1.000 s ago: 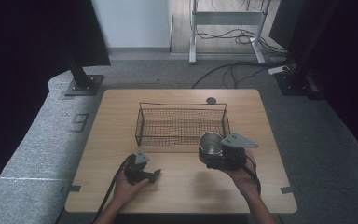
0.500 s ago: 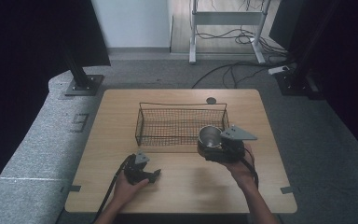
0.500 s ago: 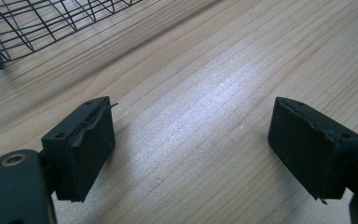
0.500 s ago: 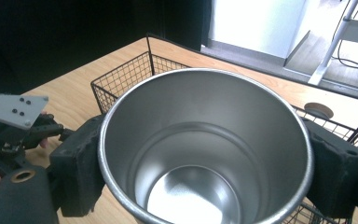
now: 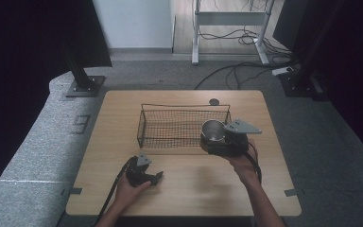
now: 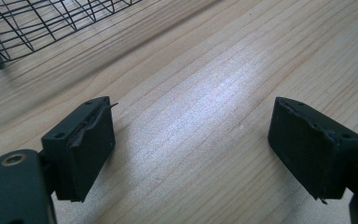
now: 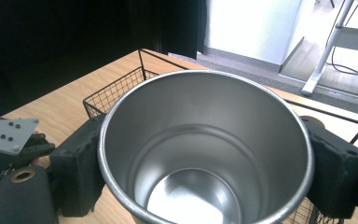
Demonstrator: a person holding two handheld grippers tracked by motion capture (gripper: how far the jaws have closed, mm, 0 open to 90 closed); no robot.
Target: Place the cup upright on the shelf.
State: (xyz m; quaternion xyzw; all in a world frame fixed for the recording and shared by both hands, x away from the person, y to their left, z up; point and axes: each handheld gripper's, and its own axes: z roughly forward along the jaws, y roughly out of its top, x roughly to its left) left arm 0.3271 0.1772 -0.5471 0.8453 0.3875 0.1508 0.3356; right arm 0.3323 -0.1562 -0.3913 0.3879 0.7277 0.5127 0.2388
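The right gripper (image 5: 217, 140) clamps its jaws on a steel cup (image 5: 212, 131), upright above the wire basket's (image 5: 170, 124) right end. The left gripper (image 5: 152, 178), jaws apart and empty, rests near the bench's (image 5: 194, 189) front edge.

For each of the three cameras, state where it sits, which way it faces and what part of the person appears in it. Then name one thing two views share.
High view: above the person's side, looking forward and down on the table; both forearms, left gripper, right gripper.
Left gripper view: rides the left gripper, looking along open jaws at bare tabletop, basket corner beyond.
Right gripper view: rides the right gripper, looking into the steel cup it clamps; the left gripper is at the left edge.
Shared: the wire basket and cup.
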